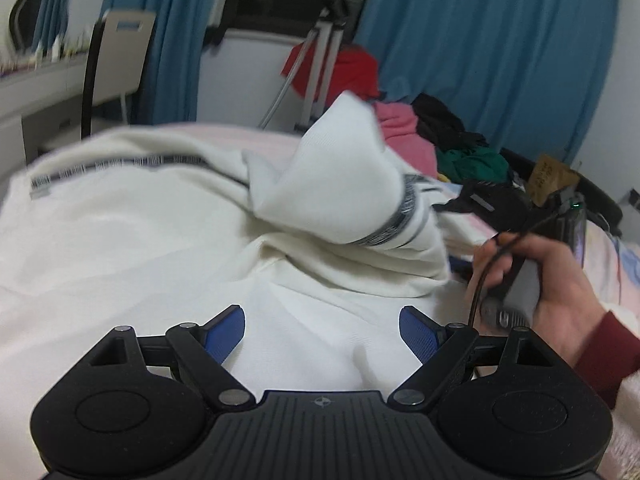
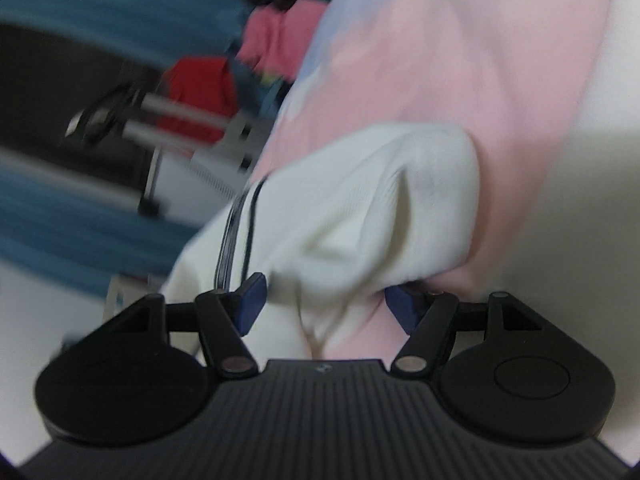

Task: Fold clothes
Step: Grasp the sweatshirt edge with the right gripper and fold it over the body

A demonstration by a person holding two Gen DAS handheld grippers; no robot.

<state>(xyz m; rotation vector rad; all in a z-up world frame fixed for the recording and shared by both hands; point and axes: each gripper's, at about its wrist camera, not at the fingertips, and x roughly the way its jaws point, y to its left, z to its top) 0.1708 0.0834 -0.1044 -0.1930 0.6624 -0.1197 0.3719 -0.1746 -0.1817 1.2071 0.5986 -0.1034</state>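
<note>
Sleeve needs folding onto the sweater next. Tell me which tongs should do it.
Right. The right tongs already have the white sleeve bunched between their pads, lifted over the white sweater. The left tongs hover open, holding nothing.

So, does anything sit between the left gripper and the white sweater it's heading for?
Nothing visible does. The left gripper stands open directly over the white sweater, with only bare knit between its fingers. The raised sleeve, carried by the right gripper, lies farther ahead, not in the gap.
</note>
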